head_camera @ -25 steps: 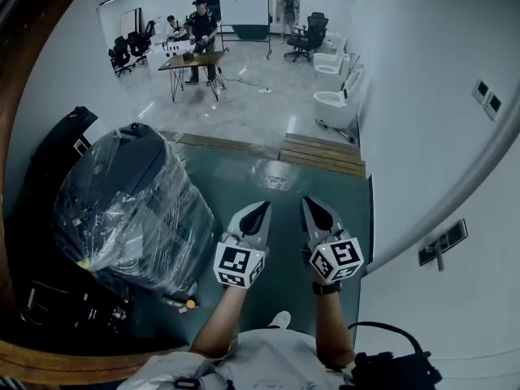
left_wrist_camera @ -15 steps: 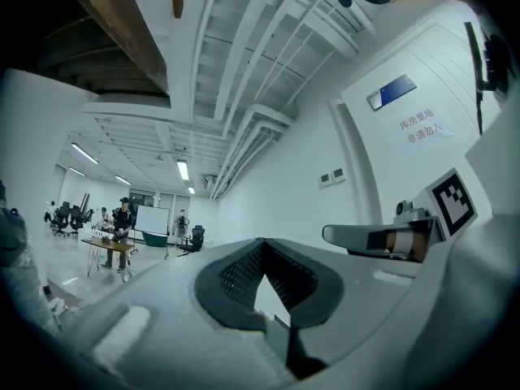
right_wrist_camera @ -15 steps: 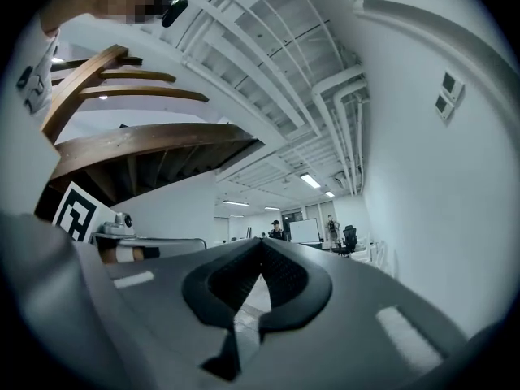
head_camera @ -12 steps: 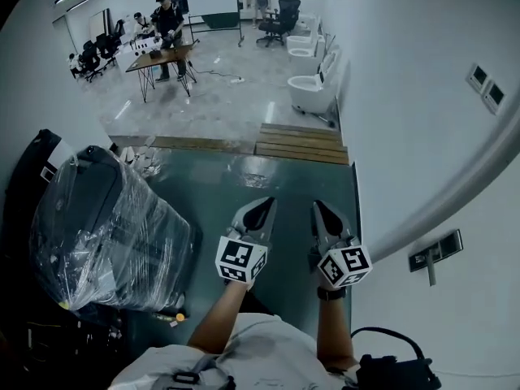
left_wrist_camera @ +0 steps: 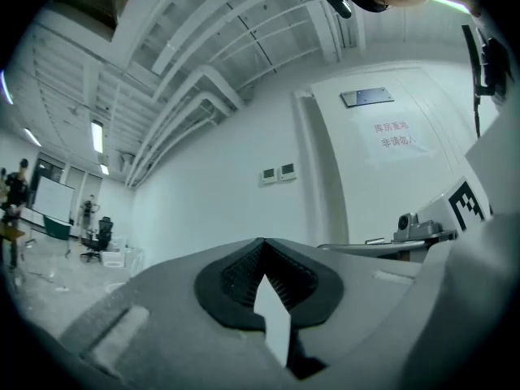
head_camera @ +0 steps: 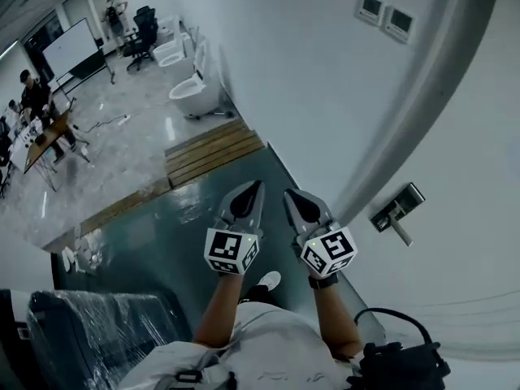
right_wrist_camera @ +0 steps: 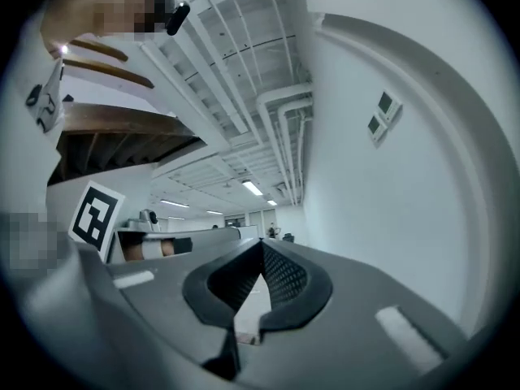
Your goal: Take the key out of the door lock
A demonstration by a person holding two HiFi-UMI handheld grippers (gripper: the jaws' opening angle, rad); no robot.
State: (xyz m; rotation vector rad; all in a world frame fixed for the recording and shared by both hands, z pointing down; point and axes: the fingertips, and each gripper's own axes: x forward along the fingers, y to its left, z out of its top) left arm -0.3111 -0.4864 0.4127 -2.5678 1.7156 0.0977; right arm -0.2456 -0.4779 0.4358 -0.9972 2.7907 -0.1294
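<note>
A white door (head_camera: pixel 455 242) fills the right of the head view, and its metal lever handle with lock plate (head_camera: pixel 396 210) sits on it. No key can be made out at this size. My left gripper (head_camera: pixel 258 187) and right gripper (head_camera: pixel 286 194) are held side by side in mid-air over the green floor, left of the handle and apart from it. Both are shut with nothing between the pads. In the left gripper view the closed left gripper (left_wrist_camera: pixel 262 244) faces the door with a red-lettered sign (left_wrist_camera: pixel 394 135). In the right gripper view the right gripper (right_wrist_camera: pixel 262 244) points along the white wall.
Two wall panels (head_camera: pixel 382 10) sit above the curved door frame (head_camera: pixel 422 88). A plastic-wrapped chair (head_camera: pixel 97 331) stands at lower left. Wooden boards (head_camera: pixel 211 153) and white toilets (head_camera: pixel 195 92) lie further along the wall. People work at a table (head_camera: pixel 36 132) far left.
The view has swung right toward the white door, so the handle sits closer and the wrapped chair has slid to the lower left. Both grippers moved along together and stayed shut.
</note>
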